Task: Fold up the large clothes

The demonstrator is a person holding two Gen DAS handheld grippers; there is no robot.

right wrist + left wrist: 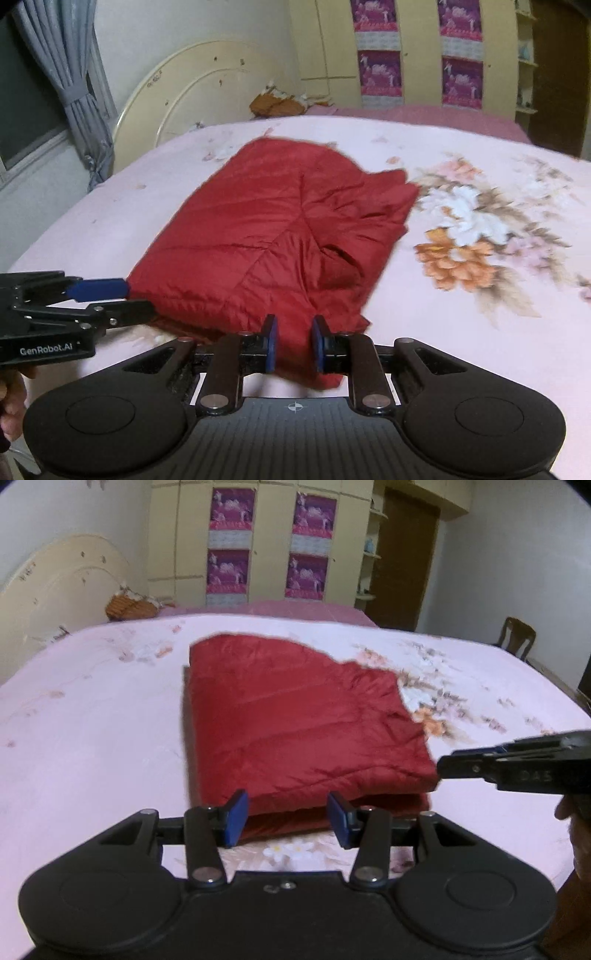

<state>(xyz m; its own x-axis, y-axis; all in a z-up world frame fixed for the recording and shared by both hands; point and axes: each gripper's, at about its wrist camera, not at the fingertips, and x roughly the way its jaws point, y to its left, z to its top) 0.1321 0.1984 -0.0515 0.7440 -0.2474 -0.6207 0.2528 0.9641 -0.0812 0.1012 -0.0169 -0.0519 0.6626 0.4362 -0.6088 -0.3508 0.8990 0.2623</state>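
Note:
A red quilted jacket (295, 709) (280, 221) lies folded in layers on the pink flowered bedsheet (92, 720) (480, 166). My left gripper (287, 819) is at the jacket's near edge with its blue pads apart. The edge runs flat between them and is not bunched, so it looks open. From the right wrist view the left gripper (136, 295) reaches the jacket's left corner. My right gripper (294, 343) is shut on a bunched bit of red fabric that hangs down between its pads. In the left wrist view the right gripper (443, 768) touches the jacket's near right corner.
A cream headboard (55, 590) and an orange bundle (129, 607) sit at the bed's head. A wardrobe with purple posters (266, 546), a brown door (402, 554) and a chair (517, 635) stand beyond. A grey curtain (70, 74) hangs at the left. Bare sheet surrounds the jacket.

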